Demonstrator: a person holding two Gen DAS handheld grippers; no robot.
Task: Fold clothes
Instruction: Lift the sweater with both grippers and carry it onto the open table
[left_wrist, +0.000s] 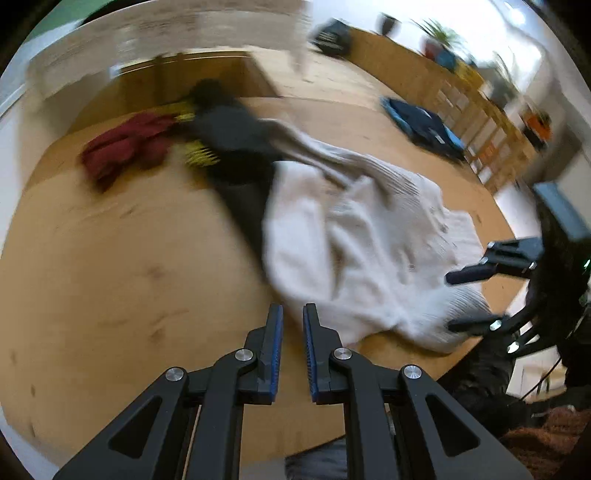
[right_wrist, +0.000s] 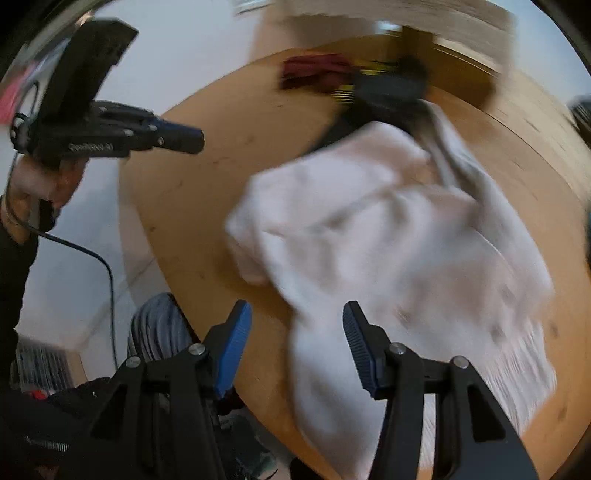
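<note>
Lying crumpled on the round wooden table (left_wrist: 92, 258), the white garment (left_wrist: 369, 236) spreads from the middle toward the near edge, one corner drooping over the rim in the right wrist view (right_wrist: 332, 406). Its far end overlaps a dark garment (left_wrist: 236, 147), which sits beside a red garment (left_wrist: 125, 147) and something yellow (left_wrist: 199, 155), too blurred to name. The left gripper (left_wrist: 293, 314) hovers above bare wood just beside the white cloth, its jaws almost together with only a thin gap, nothing between them. The right gripper (right_wrist: 297, 314) hangs over the near corner of the white garment, jaws about halfway apart, pads (right_wrist: 236, 339) clear of the fabric, gripping nothing. A folded blue garment (left_wrist: 421, 125) lies well apart at the far side
</note>
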